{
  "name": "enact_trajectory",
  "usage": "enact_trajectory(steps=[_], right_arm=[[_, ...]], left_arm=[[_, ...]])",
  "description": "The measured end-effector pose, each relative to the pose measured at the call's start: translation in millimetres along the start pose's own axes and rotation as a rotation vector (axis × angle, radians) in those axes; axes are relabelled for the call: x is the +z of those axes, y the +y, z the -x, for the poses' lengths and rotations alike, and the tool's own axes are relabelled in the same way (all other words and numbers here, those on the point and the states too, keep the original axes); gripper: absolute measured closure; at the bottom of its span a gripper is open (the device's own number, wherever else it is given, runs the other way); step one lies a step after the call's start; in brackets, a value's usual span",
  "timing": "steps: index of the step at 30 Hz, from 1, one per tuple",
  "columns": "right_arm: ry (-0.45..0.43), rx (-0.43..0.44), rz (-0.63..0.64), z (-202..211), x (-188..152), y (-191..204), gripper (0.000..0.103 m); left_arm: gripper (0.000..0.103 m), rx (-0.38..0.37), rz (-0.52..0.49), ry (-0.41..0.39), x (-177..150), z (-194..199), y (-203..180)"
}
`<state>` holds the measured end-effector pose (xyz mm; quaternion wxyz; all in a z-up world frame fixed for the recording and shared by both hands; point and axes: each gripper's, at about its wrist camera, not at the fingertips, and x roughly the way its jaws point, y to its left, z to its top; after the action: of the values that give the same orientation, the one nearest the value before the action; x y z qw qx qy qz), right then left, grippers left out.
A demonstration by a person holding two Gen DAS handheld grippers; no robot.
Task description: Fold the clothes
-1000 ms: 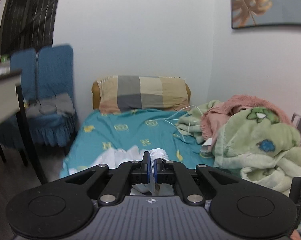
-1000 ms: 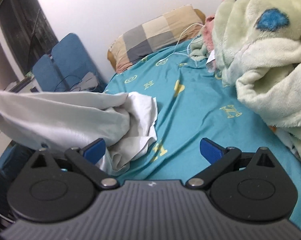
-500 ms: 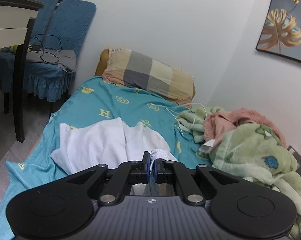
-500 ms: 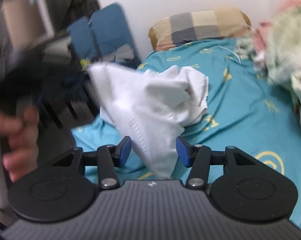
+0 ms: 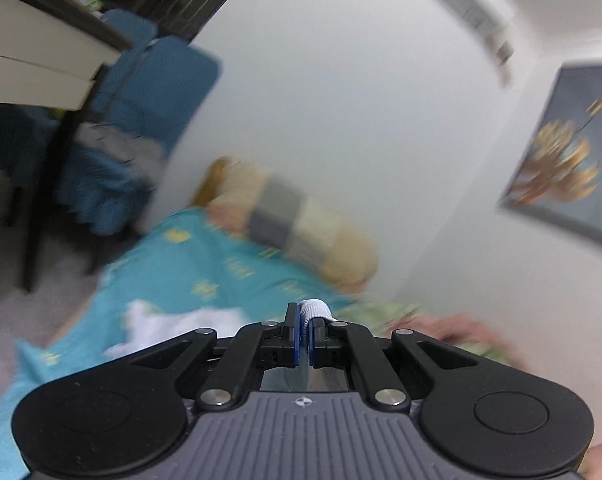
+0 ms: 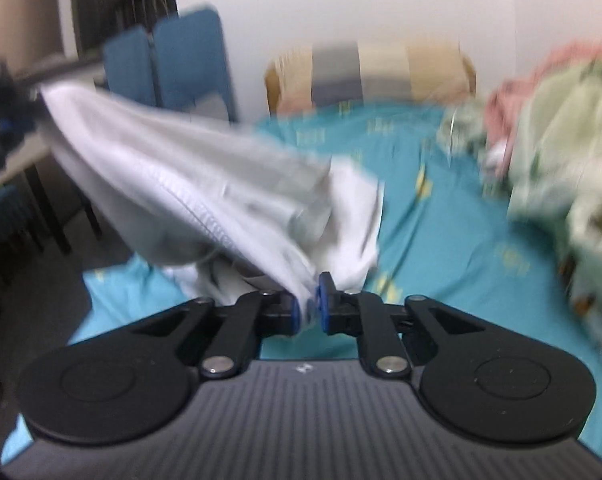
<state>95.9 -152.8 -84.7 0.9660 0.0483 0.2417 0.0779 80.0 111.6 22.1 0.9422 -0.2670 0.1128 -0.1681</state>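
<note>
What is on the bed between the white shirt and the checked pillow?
Nothing but bare teal bedsheet with yellow marks. The right wrist view shows that stretch between the white shirt and the checked pillow.

White walls (image 5: 341,100), blue chairs (image 6: 181,60)

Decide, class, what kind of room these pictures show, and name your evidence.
Most likely a bedroom: a bed under a teal patterned sheet, a checked beige-and-grey pillow against the wall, and crumpled green fleece blankets.
</note>
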Motion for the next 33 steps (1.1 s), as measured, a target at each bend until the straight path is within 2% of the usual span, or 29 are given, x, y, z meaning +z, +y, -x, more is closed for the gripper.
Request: enact_trajectory(steps=[3,8,12,18,21,24,26,28,33], right_arm=[[-0.123,0.011,0.032,40.8,35.8,-7.0,0.092],[-0.317,0.064,0.073,122.5,117.8,-20.9,0.092],[-0.456,0.111,0.129,194.5,184.5,-22.9,0.092],[-0.549,0.211,0.181,293.5,246.4,-25.5,0.091],[-0.499,0.265,0.176,312.1,254.9,-34.7,0.091],[-0.416,0.311,0.148,303.9,249.2,-49.2,0.090],[-0.329,0.309,0.116,269.5,230.7,-56.8,0.090],[-0.206,0.295,0.069,219.9,205.8,-69.3,0.090],[0.074,0.292,-0.106,88.7,123.7,-99.7,0.090]], left_arm=[[0.099,-0.054,-0.118,-0.120,21.5,34.9,-39.4],[0.099,-0.088,-0.194,-0.272,63.1,87.3,-94.2],[0.099,-0.082,-0.256,-0.313,104.9,126.0,-141.7],[0.099,-0.120,-0.329,-0.356,157.9,194.8,-206.1],[0.099,-0.142,-0.328,-0.329,161.1,209.4,-220.8],[0.099,-0.132,-0.308,-0.249,141.1,192.9,-212.8],[0.099,-0.086,-0.304,-0.170,114.8,166.3,-196.3],[0.099,-0.045,-0.256,-0.080,83.5,129.4,-165.4],[0.099,0.074,-0.213,0.127,3.2,42.4,-89.1]])
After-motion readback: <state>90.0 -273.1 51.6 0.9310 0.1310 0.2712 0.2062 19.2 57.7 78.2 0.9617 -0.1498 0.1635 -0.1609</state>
